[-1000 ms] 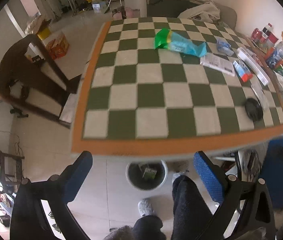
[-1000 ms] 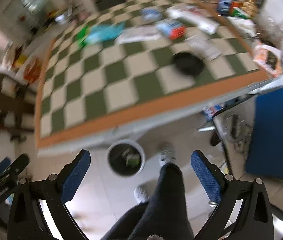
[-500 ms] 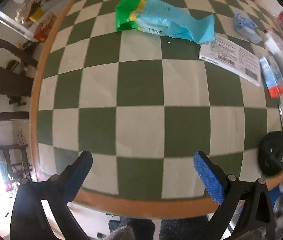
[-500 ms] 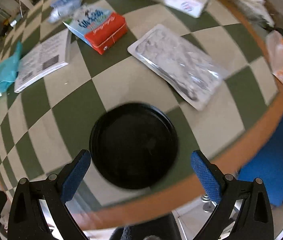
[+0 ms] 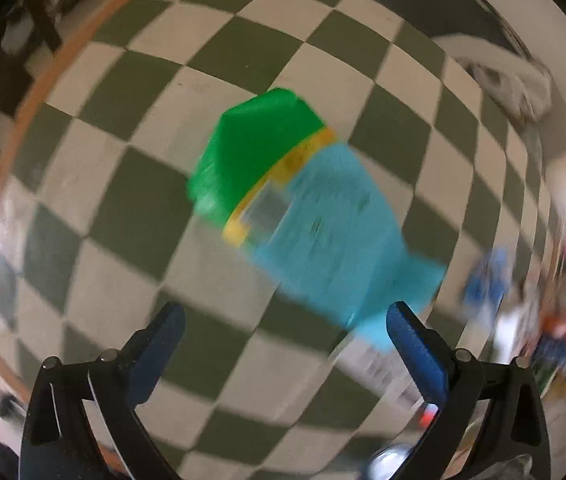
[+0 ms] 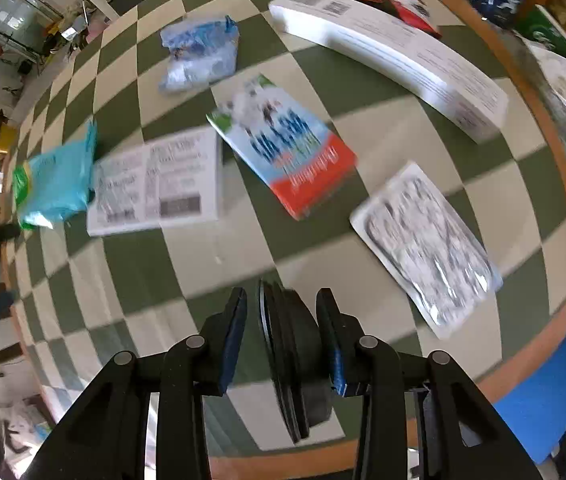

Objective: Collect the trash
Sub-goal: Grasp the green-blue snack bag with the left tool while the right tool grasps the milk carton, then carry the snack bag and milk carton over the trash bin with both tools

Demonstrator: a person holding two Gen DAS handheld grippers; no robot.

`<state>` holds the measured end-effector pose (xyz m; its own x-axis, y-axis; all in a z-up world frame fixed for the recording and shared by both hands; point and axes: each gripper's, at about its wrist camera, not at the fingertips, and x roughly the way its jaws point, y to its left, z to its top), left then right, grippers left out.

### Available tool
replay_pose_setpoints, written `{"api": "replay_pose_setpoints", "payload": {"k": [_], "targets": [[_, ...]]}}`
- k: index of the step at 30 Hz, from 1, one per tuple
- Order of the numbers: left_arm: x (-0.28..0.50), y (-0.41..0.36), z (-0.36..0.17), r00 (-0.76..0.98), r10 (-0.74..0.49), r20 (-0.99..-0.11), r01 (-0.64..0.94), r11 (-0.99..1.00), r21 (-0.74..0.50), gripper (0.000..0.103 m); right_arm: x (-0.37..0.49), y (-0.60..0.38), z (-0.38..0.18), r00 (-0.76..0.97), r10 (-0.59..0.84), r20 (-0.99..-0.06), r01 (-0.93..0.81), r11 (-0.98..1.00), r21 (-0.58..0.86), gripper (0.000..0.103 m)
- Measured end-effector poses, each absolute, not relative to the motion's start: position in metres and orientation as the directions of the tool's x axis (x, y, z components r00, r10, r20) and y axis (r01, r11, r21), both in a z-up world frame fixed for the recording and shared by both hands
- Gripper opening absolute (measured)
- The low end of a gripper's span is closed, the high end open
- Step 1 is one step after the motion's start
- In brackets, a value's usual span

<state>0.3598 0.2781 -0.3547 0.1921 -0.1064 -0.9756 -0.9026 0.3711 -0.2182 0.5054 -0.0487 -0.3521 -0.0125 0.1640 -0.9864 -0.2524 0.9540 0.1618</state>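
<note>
Left wrist view: the left gripper (image 5: 283,320) hangs over the checkered tablecloth (image 5: 131,208) with the green-and-blue snack bag (image 5: 303,216) lying flat just ahead of its fingers. The bag sits slantwise, green end farther away, blue end reaching close to the right-hand finger, which looks like the gripper is lined up to take that near end. The jaws stand wide apart and hold nothing; neither pad touches the bag as far as the blur allows (the whole view is smeared by motion). Beyond the bag, toward the far edge of the cloth, lies a white bundle (image 5: 507,76) that I cannot identify.

Right wrist view: the right gripper (image 6: 281,308) has a black round lid (image 6: 291,356) standing on edge between its fingers, lifted off the cloth, presumably as one piece of trash ready to carry off. The jaws are narrowed around it; the right-hand pad presses the lid, while a thin gap shows on the left side, so the hold may be light. Ahead of the lid lie a red-and-blue carton (image 6: 287,156), a printed sheet (image 6: 155,184) to the carton's left, the same snack bag beyond the sheet, a clear blister pack (image 6: 427,248) to the carton's right, a crumpled blue wrapper (image 6: 199,54) and a long white box (image 6: 391,52) behind it.
</note>
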Motion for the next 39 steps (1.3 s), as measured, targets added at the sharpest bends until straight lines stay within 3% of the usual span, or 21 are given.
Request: {"api": "replay_pose_setpoints", "payload": {"k": [1,2,3,5,8,12,19,21,24,32,39], "targets": [[0.364,0.283,-0.362,0.183,-0.117,-0.976,-0.913,0.348,-0.212,0.090,0.512,-0.047,-0.353,-0.019,0.169,-0.986,-0.240,0.956,0.168,0.038],[0.368,0.288,-0.369,0.172,-0.127,-0.977,-0.922,0.328,-0.205,0.076,0.518,-0.047,-0.354,-0.029,0.173,-0.985,-0.229,0.958,0.175,0.041],[0.370,0.291,-0.376,0.163,-0.133,-0.978,-0.928,0.316,-0.198,0.070,0.526,-0.048,-0.355,-0.034,0.185,-0.982,-0.204,0.961,0.188,0.051],[0.371,0.294,-0.383,0.175,-0.135,-0.975,-0.927,0.313,-0.209,0.044,0.537,-0.049,-0.352,-0.027,0.199,-0.980,-0.166,0.965,0.201,0.065],[0.373,0.287,-0.376,0.180,-0.089,-0.980,-0.893,0.403,-0.200,0.035,0.551,-0.052,-0.341,0.018,0.196,-0.980,-0.163,0.968,0.191,0.075],[0.371,0.266,-0.357,0.139,0.021,-0.990,-0.803,0.588,-0.100,0.029,0.560,-0.052,-0.335,0.062,0.127,-0.990,-0.257,0.961,0.107,0.084],[0.334,0.235,-0.337,0.116,0.086,-0.990,-0.723,0.690,-0.025,0.027,0.576,-0.013,-0.376,0.026,0.034,-0.999,-0.430,0.903,0.020,0.083],[0.328,0.227,-0.331,0.119,0.083,-0.989,-0.718,0.696,-0.028,0.026,0.578,-0.009,-0.379,0.042,0.028,-0.999,-0.435,0.901,0.007,0.070],[0.316,0.220,-0.322,0.131,0.075,-0.988,-0.715,0.698,-0.042,0.025,0.577,-0.002,-0.372,0.065,0.053,-0.996,-0.437,0.899,0.019,0.063],[0.278,0.226,-0.297,0.181,0.072,-0.981,-0.704,0.706,-0.078,0.020,0.561,-0.004,-0.326,0.119,0.154,-0.981,-0.446,0.891,0.086,0.057],[0.234,0.205,-0.275,0.244,0.067,-0.967,-0.682,0.721,-0.122,0.017,0.508,0.001,-0.289,0.071,0.294,-0.953,-0.450,0.862,0.232,0.056]]}}
